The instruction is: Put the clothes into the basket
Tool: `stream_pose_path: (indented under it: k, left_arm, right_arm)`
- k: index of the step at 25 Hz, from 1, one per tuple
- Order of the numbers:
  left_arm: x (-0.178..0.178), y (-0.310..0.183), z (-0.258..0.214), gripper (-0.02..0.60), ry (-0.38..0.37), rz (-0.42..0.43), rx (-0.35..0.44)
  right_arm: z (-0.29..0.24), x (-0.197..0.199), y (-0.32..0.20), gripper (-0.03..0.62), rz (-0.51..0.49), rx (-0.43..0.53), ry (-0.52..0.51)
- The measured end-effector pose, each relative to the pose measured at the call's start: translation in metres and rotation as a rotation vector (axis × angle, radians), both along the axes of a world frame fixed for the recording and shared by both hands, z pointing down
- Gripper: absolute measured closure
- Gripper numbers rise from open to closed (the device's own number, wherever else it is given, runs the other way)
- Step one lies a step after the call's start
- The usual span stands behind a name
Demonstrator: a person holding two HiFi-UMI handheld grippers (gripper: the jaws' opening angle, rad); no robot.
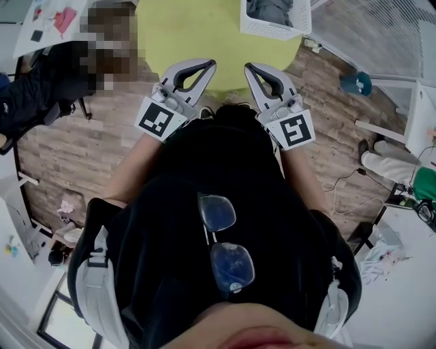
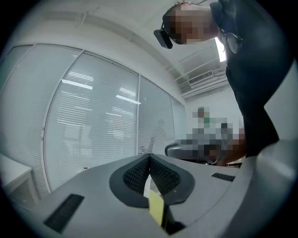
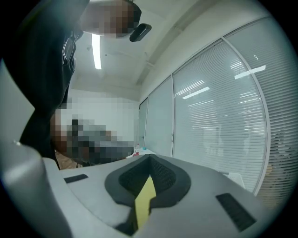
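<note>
My left gripper (image 1: 208, 65) and right gripper (image 1: 250, 68), white plastic with black pads, hang before my black top (image 1: 225, 177), jaws together and empty. Ahead lies a round yellow table (image 1: 197, 34). At its right edge, a white slatted basket (image 1: 272, 28) holds grey clothes (image 1: 269, 10).

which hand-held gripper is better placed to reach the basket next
Right, probably. In the head view the white basket sits up and to the right, nearer the right hand-held gripper than the left hand-held gripper. Both are shut and empty.
</note>
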State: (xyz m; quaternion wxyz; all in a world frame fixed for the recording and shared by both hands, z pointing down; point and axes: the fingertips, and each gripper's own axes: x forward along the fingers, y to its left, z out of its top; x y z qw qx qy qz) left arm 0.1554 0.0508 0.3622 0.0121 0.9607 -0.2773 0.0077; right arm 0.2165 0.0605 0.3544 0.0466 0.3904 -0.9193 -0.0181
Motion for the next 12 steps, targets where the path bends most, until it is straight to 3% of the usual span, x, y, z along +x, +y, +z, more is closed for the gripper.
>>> stream_pose_path:
  k: [12]
  left_arm:
    - [0.011, 0.0, -0.002, 0.578, 0.002, 0.011, 0.004]
  right_arm:
    - [-0.009, 0.004, -0.003, 0.569, -0.007, 0.01, -0.021]
